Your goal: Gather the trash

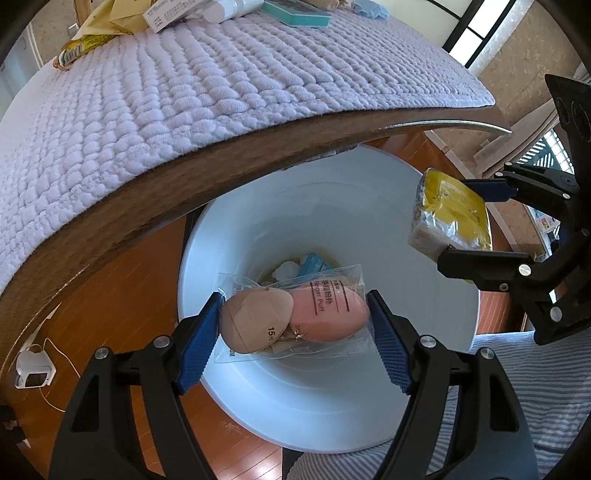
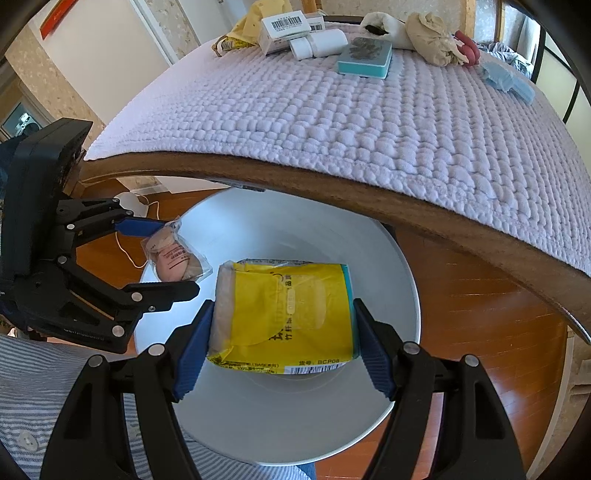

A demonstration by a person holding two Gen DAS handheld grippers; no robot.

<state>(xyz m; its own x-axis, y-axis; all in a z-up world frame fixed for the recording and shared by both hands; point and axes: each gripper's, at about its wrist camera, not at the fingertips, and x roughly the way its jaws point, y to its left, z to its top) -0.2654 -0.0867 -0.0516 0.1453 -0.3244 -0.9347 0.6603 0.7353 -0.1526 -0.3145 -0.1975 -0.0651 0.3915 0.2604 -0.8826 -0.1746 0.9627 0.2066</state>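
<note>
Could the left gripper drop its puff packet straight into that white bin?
Probably yes. The left gripper holds the finger puff packet directly above the white bin's open mouth, with nothing between them; the table edge sits off to one side.

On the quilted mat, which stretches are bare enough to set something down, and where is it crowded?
The quilted mat is bare across its middle and near side, up to the brown table edge. The far edge is crowded: barcode boxes, white bottle, teal box, crumpled paper, blue item.

The table (image 1: 110,229) edge hides part of the white bin (image 1: 229,398).
</note>
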